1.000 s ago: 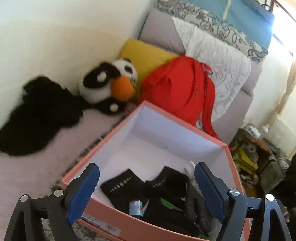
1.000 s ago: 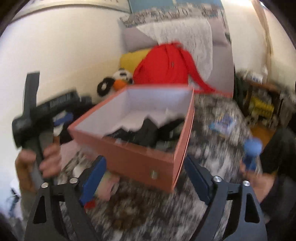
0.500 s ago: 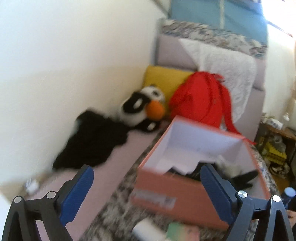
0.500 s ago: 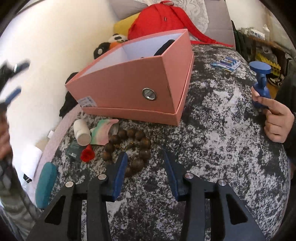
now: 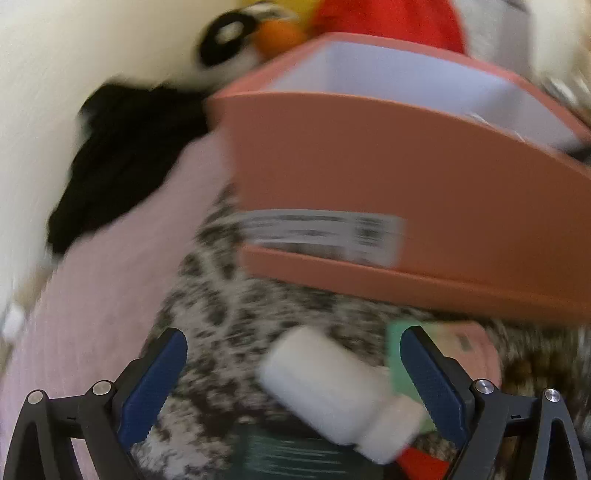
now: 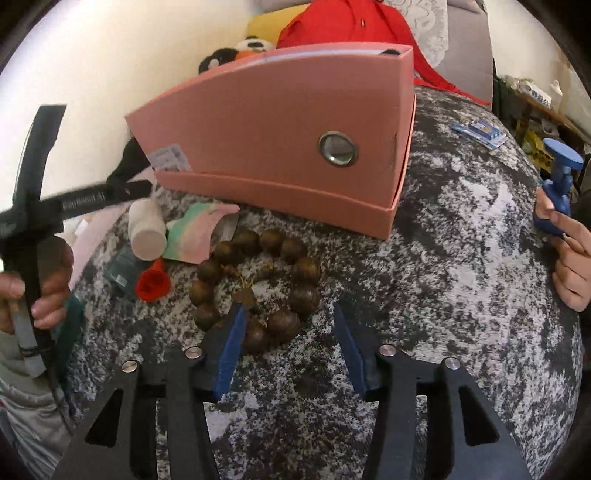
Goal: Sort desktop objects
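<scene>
Cream wall (image 6: 122,55) at ten o'clock, daylight on it. Grey sofa (image 6: 467,48) at twelve, with a yellow cushion (image 6: 266,24) and a lace throw (image 6: 428,22). Cluttered side table (image 6: 535,107) at two o'clock.

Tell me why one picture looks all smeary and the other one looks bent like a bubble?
Left wrist view: the camera is moving, so the pink box, its label and the white bottle are streaked and soft. Right wrist view: sharp, so each bead of the bracelet shows, but the fisheye lens bulges the speckled table, curves the box's edges and darkens the corners.
</scene>
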Motion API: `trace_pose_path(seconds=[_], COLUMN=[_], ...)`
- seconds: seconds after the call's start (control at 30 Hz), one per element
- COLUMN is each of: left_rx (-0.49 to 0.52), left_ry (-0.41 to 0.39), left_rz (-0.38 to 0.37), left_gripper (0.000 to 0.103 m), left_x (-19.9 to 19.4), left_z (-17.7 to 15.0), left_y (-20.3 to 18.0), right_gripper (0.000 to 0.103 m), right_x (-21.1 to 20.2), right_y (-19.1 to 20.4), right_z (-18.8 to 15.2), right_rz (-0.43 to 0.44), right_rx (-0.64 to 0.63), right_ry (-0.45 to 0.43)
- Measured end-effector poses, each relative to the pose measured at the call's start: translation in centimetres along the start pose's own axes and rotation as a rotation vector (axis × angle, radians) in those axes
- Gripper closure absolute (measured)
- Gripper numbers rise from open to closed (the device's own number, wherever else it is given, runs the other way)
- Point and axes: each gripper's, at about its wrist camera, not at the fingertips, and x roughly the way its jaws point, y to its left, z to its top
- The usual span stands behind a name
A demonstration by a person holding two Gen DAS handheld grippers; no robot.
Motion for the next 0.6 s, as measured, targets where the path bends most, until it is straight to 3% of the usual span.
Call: trace_pose_path(seconds=[0.1, 0.23, 0.27, 0.3, 0.33, 0.4, 0.43, 0.5, 0.6], left_rx=[0.05, -0.003, -0.022, -0.043, -0.065, -0.108, -0.124, -0.194, -0.252], left_ry=[0.022, 0.102, 0.106, 0.101, 0.094, 0.078, 0.069, 0.049, -0.039], left_rz=[0.035, 0.084, 0.062, 0.026, -0.01, -0.07, -0.082, -0.141, -0.196], left_gripper=[0.006, 0.006, 0.007, 0.017, 0.036, 0.038, 0.05, 0.057, 0.058], left_x=[0.5, 2.6, 2.8, 2.9, 2.9, 2.6, 2.4, 1.7, -0.9], left_z=[-0.4, -0.6, -0.7, -0.7, -0.7, -0.5, -0.5, -0.3, 0.3], left_y=[-1.2, -0.1, 0.2, 0.4, 0.5, 0.9, 1.1, 2.3, 3.6], right_gripper=[0.045, 0.044, 0.044, 0.044, 0.044, 0.044, 0.044, 0.044, 0.044], right_x=[0.4, 0.6, 0.7, 0.7, 0.7, 0.6, 0.6, 0.4, -0.1], right_y=[-0.2, -0.5, -0.6, -0.7, -0.8, -0.9, -0.9, -0.8, -0.5], right_z=[0.1, 0.1, 0.1, 0.1, 0.2, 0.2, 0.2, 0.2, 0.4], right_rz=[0.005, 0.011, 0.013, 0.013, 0.011, 0.008, 0.008, 0.007, 0.007], right_rx=[0.002, 0.009, 0.012, 0.015, 0.017, 0.021, 0.022, 0.022, 0.006], right_ry=[0.003, 0.003, 0.003, 0.003, 0.004, 0.003, 0.002, -0.003, -0.021])
